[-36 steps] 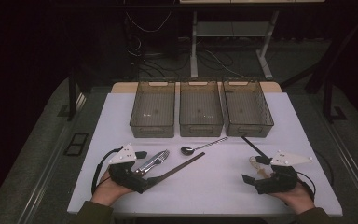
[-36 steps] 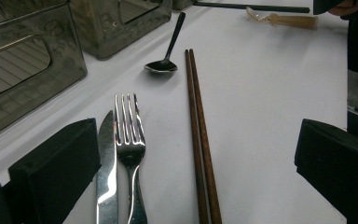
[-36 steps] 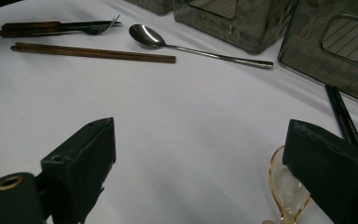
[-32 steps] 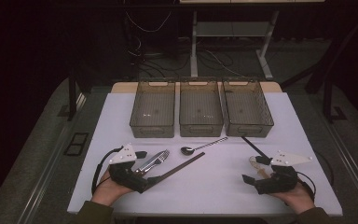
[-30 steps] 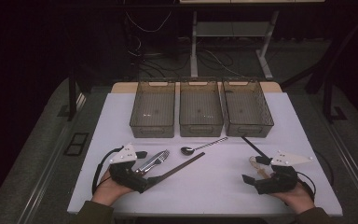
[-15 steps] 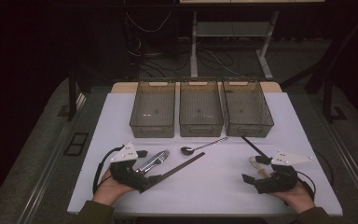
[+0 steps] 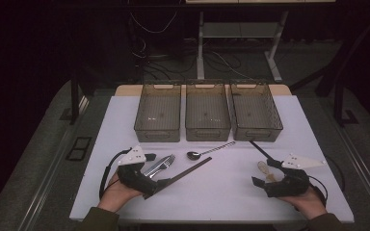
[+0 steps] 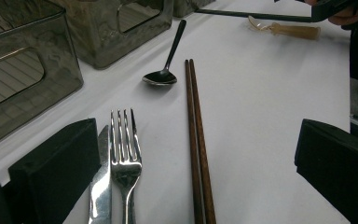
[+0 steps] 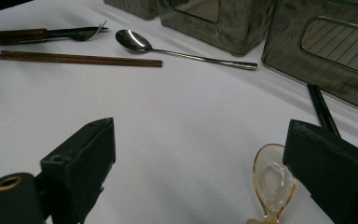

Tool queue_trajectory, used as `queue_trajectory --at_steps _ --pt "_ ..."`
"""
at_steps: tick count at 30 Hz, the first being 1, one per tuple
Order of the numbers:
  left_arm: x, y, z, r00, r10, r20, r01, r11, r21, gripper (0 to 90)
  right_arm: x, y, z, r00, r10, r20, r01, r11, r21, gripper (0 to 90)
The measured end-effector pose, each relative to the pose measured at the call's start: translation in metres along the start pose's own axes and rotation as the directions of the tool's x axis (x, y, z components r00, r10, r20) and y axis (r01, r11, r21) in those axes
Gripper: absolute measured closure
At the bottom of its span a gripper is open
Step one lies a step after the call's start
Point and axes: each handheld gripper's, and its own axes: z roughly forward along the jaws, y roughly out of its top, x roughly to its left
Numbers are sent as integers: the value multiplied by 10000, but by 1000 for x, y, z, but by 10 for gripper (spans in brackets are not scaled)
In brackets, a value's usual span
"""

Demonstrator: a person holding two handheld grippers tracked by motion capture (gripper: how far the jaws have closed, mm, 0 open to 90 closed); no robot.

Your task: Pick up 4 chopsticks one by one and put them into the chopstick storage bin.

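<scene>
My left gripper [image 7: 155, 172] rests open on the white table [image 7: 231, 192] at the front left. In the left gripper view its jaws [image 8: 200, 156] stand wide apart around a metal fork [image 8: 125, 163], a knife [image 8: 100, 186] and a pair of brown chopsticks [image 8: 196, 140]; a metal spoon [image 8: 165, 74] lies beyond. My right gripper [image 7: 264, 174] is open at the front right. An amber plastic spoon [image 9: 272, 179] lies just inside its right jaw, with black chopsticks [image 9: 321, 109] behind it. Neither gripper holds anything.
Three smoky clear bins [image 7: 158, 113] [image 7: 207, 111] [image 7: 255, 111] stand side by side at the back of the table. The metal spoon [image 7: 209, 150] lies in front of the middle bin. A stretch of bare table lies between the two grippers.
</scene>
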Motion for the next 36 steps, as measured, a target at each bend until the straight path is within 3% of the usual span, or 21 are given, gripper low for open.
queue_trajectory --at_steps 21,30,36 --pt "-3 11 18 9998 157 99 -158 9998 79 13 0 1 3 9987 -132 -489 138 9998 111 95" --pt "1 14 31 10000 -23 87 21 9999 161 67 -1 0 5 9982 -81 -592 92 9998 184 95" --pt "0 20 39 10000 48 44 -49 9999 155 168 -2 0 4 9979 -75 -645 87 9998 185 96"
